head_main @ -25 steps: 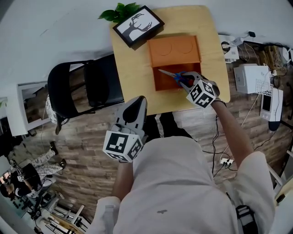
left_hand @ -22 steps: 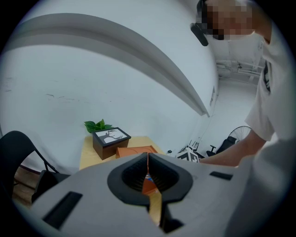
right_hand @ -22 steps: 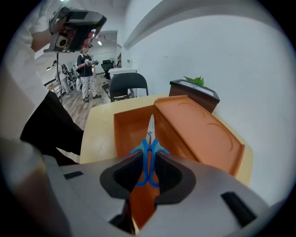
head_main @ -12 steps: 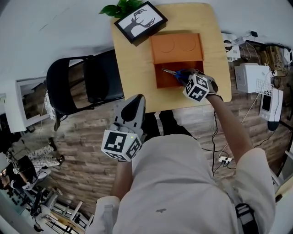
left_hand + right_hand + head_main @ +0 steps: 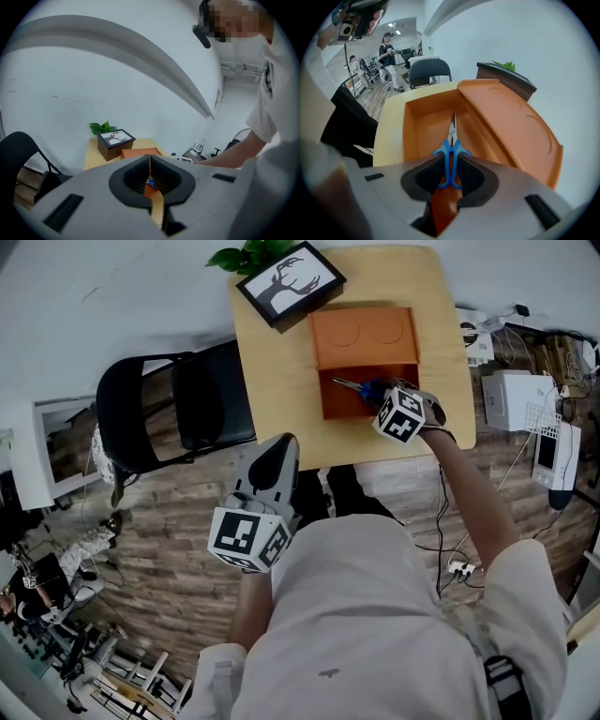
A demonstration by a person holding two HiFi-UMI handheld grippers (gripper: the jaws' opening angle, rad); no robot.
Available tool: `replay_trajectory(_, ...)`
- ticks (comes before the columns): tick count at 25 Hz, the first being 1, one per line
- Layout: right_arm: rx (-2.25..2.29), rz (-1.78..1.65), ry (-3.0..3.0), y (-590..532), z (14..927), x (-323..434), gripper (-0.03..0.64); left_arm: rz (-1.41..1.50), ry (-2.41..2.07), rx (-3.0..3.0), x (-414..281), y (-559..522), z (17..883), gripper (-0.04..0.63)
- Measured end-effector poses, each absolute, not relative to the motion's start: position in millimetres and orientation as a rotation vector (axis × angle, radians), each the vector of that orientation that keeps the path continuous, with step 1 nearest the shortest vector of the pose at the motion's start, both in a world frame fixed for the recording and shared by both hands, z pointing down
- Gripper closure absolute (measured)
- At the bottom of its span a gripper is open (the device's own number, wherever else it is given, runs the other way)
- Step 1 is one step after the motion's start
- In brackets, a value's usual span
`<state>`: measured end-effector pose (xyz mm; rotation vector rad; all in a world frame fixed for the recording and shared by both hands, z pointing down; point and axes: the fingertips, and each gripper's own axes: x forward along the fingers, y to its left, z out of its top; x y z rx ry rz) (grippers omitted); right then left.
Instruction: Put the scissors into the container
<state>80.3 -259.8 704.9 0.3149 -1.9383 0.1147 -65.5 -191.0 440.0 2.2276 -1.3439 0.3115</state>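
pinching the blue handles of the scissors (image 5: 451, 157) between its two jaws, the right gripper (image 5: 450, 173) hangs at the near edge of the open orange container (image 5: 407, 133). the short metal blades are closed and point away from the gripper, out over the inside of the container; whether their tips touch its floor cannot be told. in the head view the scissors (image 5: 354, 387) lie across the container's (image 5: 325, 399) opening, with the right gripper (image 5: 377, 397) at the opening's right side. the orange lid (image 5: 362, 337) is folded back on the far side of the box, two round shapes pressed into its surface; in the right gripper view the lid (image 5: 511, 126) slopes up along the right.

the left gripper (image 5: 281, 451) is held well apart from the container, off the near edge of the wooden table (image 5: 272, 381) and above the plank floor. its own view shows the left gripper (image 5: 150, 176) with its jaws pressed together and nothing between them.

at the table's far left corner stands a dark box bearing a deer picture (image 5: 288, 284), with a green plant (image 5: 246, 257) just behind it. a black chair (image 5: 169, 418) stands beside the table's left edge.
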Motion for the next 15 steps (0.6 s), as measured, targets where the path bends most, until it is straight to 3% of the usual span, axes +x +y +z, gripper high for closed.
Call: replay_trajectory(15,0.323,0.118,-1.936,-262.1,708.9,77.2,0.532,0.292,-1.398,2.211,-75.2,-181.6,433.8,0.588)
